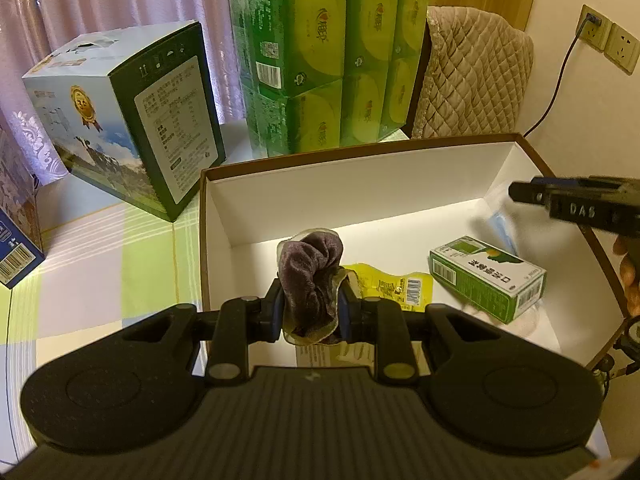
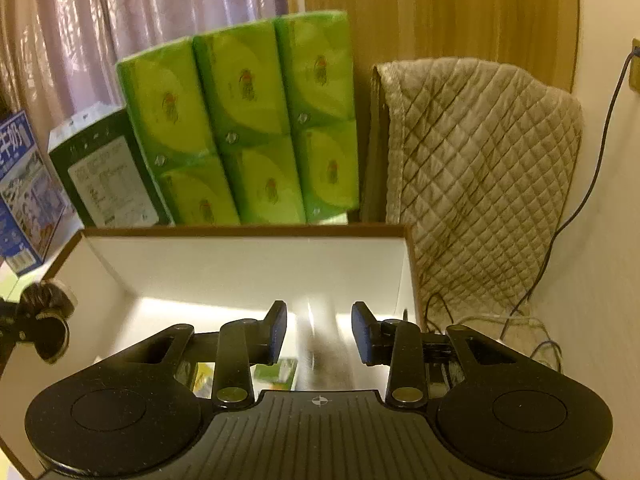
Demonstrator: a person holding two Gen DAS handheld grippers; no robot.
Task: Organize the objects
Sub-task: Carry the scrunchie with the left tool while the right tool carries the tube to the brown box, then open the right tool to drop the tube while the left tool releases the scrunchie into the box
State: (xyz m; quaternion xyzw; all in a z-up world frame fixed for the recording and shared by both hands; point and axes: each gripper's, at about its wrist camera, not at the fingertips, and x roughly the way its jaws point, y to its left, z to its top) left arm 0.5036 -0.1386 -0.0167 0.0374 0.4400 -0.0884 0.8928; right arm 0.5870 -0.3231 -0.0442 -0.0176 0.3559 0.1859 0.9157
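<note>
My left gripper (image 1: 310, 304) is shut on a dark purple-brown cloth in a clear wrapper (image 1: 310, 280), held over the near left part of a white-lined cardboard box (image 1: 360, 184). Inside the box lie a yellow packet (image 1: 394, 286), a green and white carton (image 1: 486, 278) and something pale blue (image 1: 502, 230) by the right wall. My right gripper (image 2: 319, 332) is open and holds nothing, hovering over the box's right side (image 2: 240, 258); it also shows at the right edge of the left wrist view (image 1: 568, 200). The held cloth (image 2: 44, 312) appears at far left in the right wrist view.
Behind the box stands a tall pack of green tissue packets (image 1: 328, 52), a blue and green carton (image 1: 124, 120) to its left and a blue box (image 1: 16, 256) at far left. A quilted cover (image 2: 480, 184) drapes over something at the right, with cables (image 2: 520, 320) and wall sockets (image 1: 608, 40).
</note>
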